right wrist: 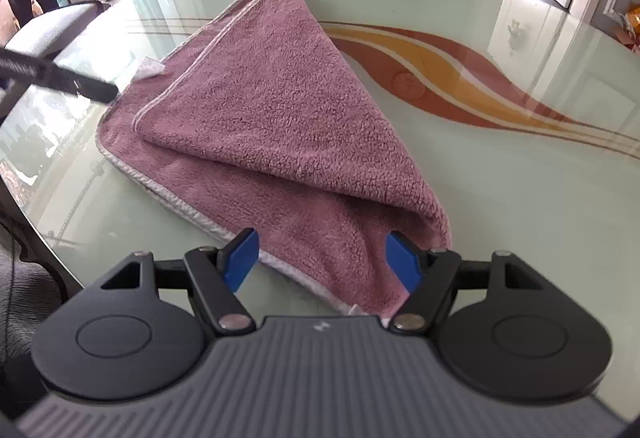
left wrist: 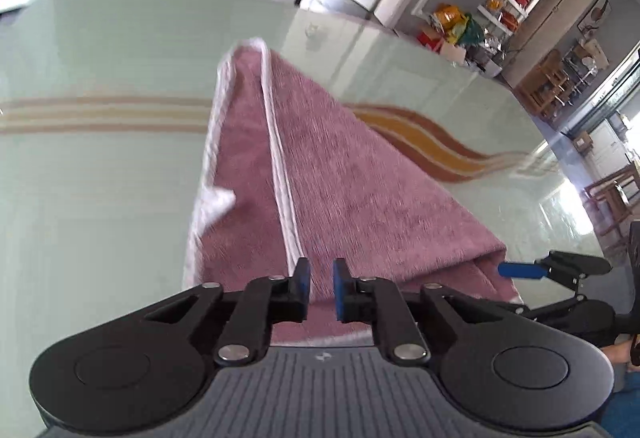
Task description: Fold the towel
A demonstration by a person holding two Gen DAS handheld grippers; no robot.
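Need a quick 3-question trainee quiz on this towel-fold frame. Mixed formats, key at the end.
1. True or false: the right gripper is clamped shut on the towel.
2. What colour is the towel's edge trim? A white, B black, C yellow.
3. Fill in: the towel lies on a glass-topped ___ with orange and brown wavy stripes.

Key: 1 false, its jaws stand wide open, either side of the towel's near corner. 2 A. 3 table.

We see our left gripper [left wrist: 321, 288] low in the frame, blue pads slightly apart over the pink towel [left wrist: 320, 165], white-edged, folded on the pale green table [left wrist: 100, 45], right gripper [left wrist: 520, 270] at the right edge
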